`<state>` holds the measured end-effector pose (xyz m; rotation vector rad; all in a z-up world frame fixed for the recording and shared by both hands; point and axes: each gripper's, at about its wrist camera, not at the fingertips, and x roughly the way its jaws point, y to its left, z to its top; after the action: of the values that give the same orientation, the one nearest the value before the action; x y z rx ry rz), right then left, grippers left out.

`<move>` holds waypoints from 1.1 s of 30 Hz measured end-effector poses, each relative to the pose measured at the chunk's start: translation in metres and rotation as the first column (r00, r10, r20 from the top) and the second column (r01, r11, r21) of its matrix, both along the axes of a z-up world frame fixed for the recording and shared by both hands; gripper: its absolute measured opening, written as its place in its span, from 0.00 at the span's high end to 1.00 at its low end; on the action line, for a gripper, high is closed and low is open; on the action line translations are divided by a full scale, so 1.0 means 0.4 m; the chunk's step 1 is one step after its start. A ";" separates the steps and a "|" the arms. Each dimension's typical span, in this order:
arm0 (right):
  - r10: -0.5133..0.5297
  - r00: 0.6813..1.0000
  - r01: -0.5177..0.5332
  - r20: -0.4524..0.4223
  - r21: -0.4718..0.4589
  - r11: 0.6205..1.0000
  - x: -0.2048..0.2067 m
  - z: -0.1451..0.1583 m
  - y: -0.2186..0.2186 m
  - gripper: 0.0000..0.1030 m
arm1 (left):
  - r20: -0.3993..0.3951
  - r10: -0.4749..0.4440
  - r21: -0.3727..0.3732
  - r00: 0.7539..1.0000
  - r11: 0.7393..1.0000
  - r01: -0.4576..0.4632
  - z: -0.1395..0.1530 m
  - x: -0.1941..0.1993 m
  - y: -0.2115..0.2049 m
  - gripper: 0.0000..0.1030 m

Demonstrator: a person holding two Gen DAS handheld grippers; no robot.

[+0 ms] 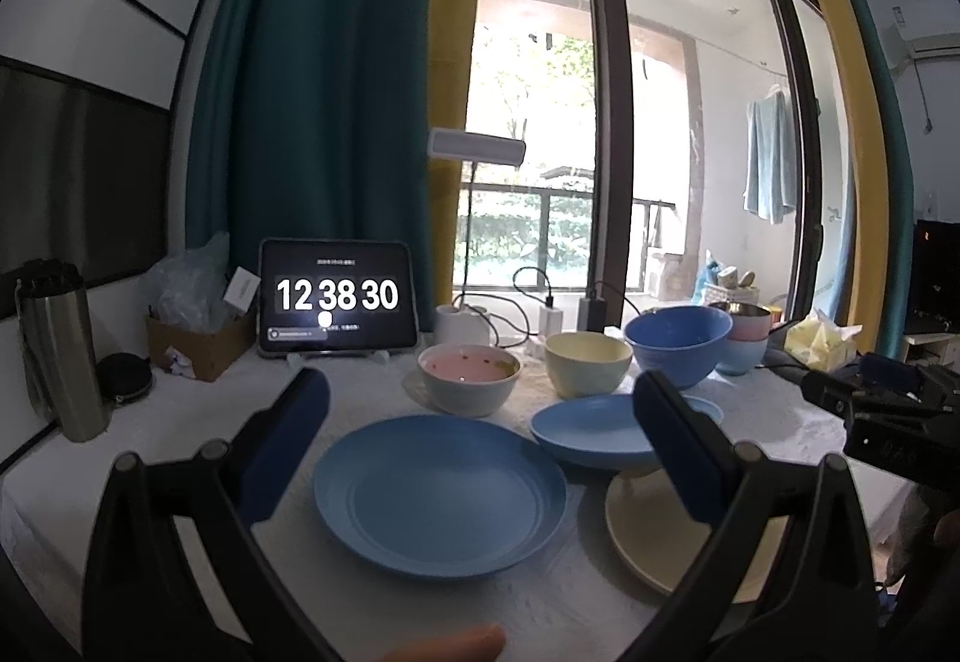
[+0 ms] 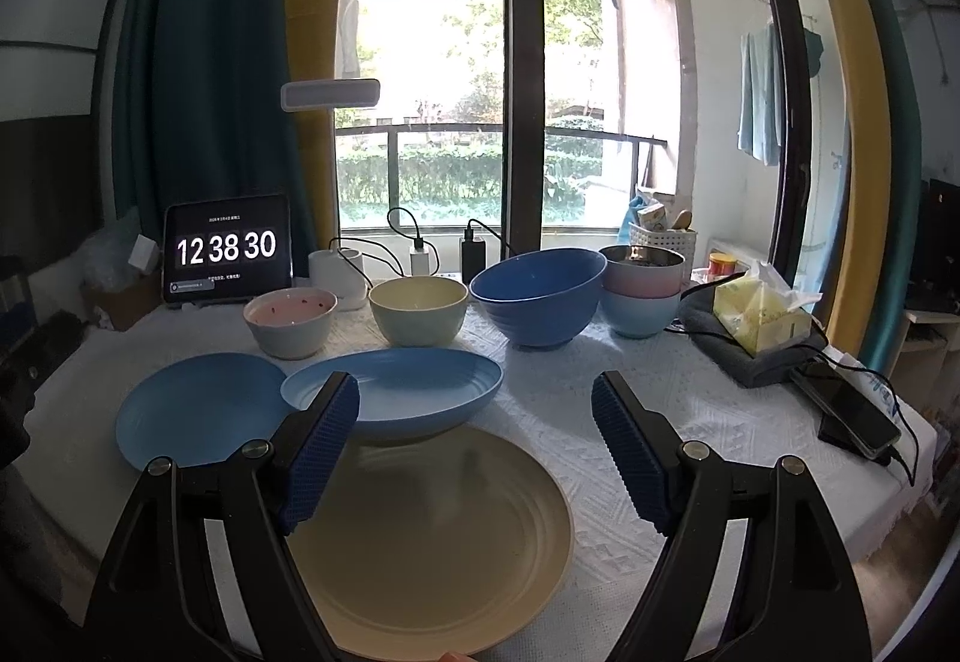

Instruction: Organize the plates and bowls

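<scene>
Blue plates first: we see a flat blue plate [image 1: 439, 494] on the counter [image 2: 690, 404], and a deeper blue dish [image 2: 393, 398] beside it whose near edge seems to rest on the rim of a beige plate [image 2: 429, 542]. Behind them stands a row of bowls: a pink-lined bowl [image 2: 290, 321], a pale yellow bowl [image 2: 418, 311], a big dark blue bowl [image 2: 538, 296], then a pink bowl [image 2: 642, 275] nested in a light blue bowl [image 2: 639, 315].

We judge the task barely begun: only that one pair of bowls is stacked, the three plates lie loose or half overlapped, and three bowls stand single. Left to do, probably: stack plates, nest bowls.

Contents: the pink-lined bowl shows dark specks inside, pattern or crumbs, we cannot tell. The pink bowl holds something dark and shiny, unclear. The yellow and dark blue bowls look empty.

Our left claw [image 1: 480, 443] hangs spread wide above the flat blue plate, gripping nothing. Our right claw [image 2: 474, 449] is also spread wide, empty, over the beige plate.

Further out: a tablet clock [image 2: 227, 249], a tissue pack [image 2: 762, 311] on a folded towel, and a phone [image 2: 852, 413] at the right edge.
</scene>
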<state>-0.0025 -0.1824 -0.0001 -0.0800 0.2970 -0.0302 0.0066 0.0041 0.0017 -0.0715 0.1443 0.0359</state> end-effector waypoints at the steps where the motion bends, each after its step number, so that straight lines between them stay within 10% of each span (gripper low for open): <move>1: 0.001 1.000 -0.001 -0.001 0.001 1.000 0.001 0.001 0.000 0.20 | -0.001 0.000 -0.002 1.000 1.000 0.000 0.002 0.001 0.000 0.01; 33: -0.011 1.000 0.011 0.000 -0.005 1.000 0.004 0.007 -0.004 0.20 | 0.007 0.003 -0.003 1.000 1.000 -0.003 0.010 0.003 0.000 0.01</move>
<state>-0.0009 -0.1838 0.0028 -0.0830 0.2973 -0.0414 0.0076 0.0042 0.0055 -0.0748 0.1373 0.0382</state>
